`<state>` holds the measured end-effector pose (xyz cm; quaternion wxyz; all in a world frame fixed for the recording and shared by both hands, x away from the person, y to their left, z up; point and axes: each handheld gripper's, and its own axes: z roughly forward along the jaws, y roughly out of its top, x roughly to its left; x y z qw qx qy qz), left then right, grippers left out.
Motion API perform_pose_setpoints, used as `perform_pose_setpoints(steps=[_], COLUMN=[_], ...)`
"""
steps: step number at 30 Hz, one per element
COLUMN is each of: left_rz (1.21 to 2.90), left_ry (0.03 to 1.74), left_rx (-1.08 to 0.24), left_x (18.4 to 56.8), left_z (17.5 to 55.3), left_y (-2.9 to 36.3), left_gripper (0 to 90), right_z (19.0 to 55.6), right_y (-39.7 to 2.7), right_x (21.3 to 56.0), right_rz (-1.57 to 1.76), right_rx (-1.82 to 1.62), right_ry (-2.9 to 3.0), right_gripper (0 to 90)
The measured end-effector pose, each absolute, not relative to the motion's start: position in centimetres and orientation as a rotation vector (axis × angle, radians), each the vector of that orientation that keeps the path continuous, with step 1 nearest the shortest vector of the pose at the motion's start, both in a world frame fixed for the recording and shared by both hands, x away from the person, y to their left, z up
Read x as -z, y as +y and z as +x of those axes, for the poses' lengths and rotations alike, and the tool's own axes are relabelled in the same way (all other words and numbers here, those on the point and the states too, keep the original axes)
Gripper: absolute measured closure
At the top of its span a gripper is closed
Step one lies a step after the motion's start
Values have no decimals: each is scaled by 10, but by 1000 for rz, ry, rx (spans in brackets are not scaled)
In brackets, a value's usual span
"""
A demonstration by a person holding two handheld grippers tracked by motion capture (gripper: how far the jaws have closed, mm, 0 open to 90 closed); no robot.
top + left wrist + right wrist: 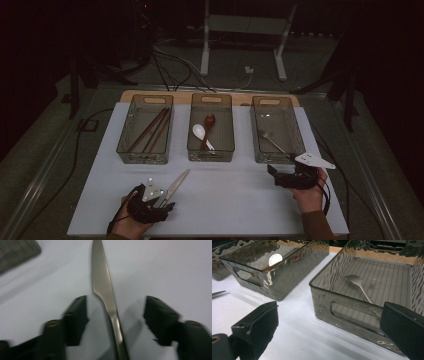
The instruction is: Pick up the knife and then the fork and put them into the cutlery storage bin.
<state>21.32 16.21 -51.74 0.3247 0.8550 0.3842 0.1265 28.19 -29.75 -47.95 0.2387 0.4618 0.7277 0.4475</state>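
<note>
L hand-held gripper (115,315) view: jaws straddle knife (105,290).

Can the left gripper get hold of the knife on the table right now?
Probably yes. The left gripper already straddles the knife, whose handle lies between the jaws untouched, and nothing on the table blocks them from closing on it.

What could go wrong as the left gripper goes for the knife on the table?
The knife lies flat and thin between the left gripper pads, which stand apart from it; closing on it could skid it sideways. Its handle sits nearer one pad, so a grip could twist it. The middle bin stands just ahead of its tip.
</note>
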Motion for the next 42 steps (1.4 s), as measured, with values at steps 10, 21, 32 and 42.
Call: perform_pose_setpoints(steps=[10,21,32,42], left_rz=[2292,2344,2377,2373], left_ry=[1010,949,876,768], left_rx=[-354,-361,-378,-319], left_x=[516,514,514,514], left_z=[207,219,234,241], left_y=[167,154,134,99], left_gripper=[728,814,818,818], right_z=[282,283,283,281], right_y=[-297,-295,-295,-290], right_x=[480,480,481,481], right_rz=[1266,1262,1261,1245], right_rx=[-1229,-1230,-1235,-1247], right_ry=[1995,1996,2001,2029], right_gripper=[21,23,24,26])
